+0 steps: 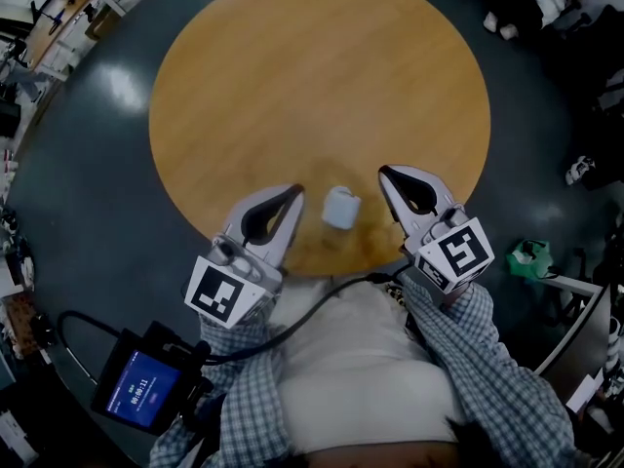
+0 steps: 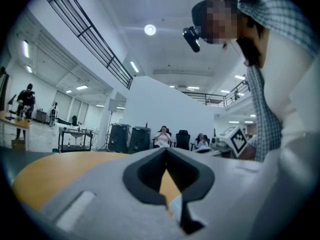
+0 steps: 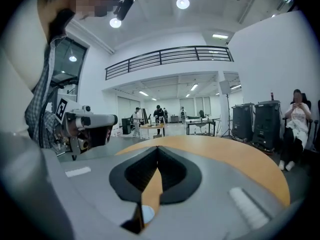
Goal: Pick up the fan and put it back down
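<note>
1. Left gripper (image 1: 292, 193) and right gripper (image 1: 386, 174) hung at the table's near edge, each with jaws closed together on nothing.
2. Between them, touching neither, the fan (image 1: 340, 208) sat on the table (image 1: 292, 57), close to that edge.
3. Closed jaws could only shove the fan, perhaps off the edge, so they needed opening first.
4. A screen (image 1: 139, 388) and its cable (image 1: 327, 291) hung at the person's waist. A green thing (image 1: 529, 257), probably a bag, lay on the floor. Nothing blocked the fan.
</note>
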`<state>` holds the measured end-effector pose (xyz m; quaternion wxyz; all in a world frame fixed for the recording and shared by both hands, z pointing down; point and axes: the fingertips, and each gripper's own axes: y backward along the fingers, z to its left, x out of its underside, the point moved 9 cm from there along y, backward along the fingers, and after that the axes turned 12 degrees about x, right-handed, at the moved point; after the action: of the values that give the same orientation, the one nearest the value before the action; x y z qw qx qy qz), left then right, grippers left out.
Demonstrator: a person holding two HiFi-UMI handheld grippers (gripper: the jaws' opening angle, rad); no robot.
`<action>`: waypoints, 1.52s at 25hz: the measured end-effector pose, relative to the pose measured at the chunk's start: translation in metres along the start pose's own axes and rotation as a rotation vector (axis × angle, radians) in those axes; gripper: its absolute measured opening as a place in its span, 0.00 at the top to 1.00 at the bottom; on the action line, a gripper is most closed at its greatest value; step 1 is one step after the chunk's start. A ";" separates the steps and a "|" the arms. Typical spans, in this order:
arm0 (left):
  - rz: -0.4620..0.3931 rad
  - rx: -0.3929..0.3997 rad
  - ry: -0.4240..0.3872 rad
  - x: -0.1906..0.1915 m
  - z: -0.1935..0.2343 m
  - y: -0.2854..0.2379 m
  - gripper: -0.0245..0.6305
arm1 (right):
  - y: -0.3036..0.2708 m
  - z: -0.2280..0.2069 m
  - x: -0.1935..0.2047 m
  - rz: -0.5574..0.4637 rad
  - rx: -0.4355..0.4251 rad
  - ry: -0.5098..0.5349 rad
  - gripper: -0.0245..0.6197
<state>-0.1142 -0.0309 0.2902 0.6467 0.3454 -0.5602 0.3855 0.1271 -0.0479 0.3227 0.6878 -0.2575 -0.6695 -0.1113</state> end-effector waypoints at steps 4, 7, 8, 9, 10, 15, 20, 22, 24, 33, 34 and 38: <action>-0.007 -0.009 -0.005 0.000 0.000 0.003 0.96 | -0.002 0.002 -0.005 -0.021 -0.011 -0.019 0.96; -0.004 -0.010 -0.007 0.002 0.001 0.005 0.96 | -0.004 0.002 -0.005 -0.018 -0.014 -0.012 0.96; -0.005 -0.012 -0.007 0.002 0.002 0.006 0.96 | -0.005 0.002 -0.005 -0.016 -0.016 -0.011 0.96; -0.005 -0.013 -0.006 0.003 0.003 0.006 0.96 | -0.006 0.003 -0.004 -0.013 -0.018 -0.009 0.96; -0.007 -0.015 -0.004 0.003 0.003 0.007 0.96 | -0.007 0.004 -0.004 -0.011 -0.021 -0.008 0.96; -0.013 -0.021 -0.003 0.004 0.004 0.009 0.96 | -0.009 0.006 -0.005 -0.012 -0.030 0.009 0.96; -0.012 -0.024 0.000 0.004 0.006 0.009 0.96 | -0.010 0.007 -0.005 -0.009 -0.028 0.020 0.96; -0.013 -0.024 -0.002 0.004 0.006 0.009 0.96 | -0.010 0.007 -0.005 -0.010 -0.027 0.019 0.96; -0.014 -0.024 -0.004 0.004 0.006 0.009 0.96 | -0.011 0.007 -0.006 -0.011 -0.026 0.024 0.96; -0.015 -0.022 -0.008 0.003 0.006 0.009 0.96 | -0.011 0.008 -0.006 0.006 -0.023 0.023 0.96; -0.014 -0.021 -0.008 0.003 0.006 0.009 0.96 | -0.011 0.009 -0.006 0.010 -0.024 0.021 0.96; -0.011 -0.018 -0.009 0.004 0.006 0.009 0.96 | -0.011 0.007 -0.004 0.005 -0.022 0.033 0.96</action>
<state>-0.1243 -0.0315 0.2948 0.6493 0.3443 -0.5647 0.3756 0.1150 -0.0538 0.3209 0.6963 -0.2648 -0.6561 -0.1209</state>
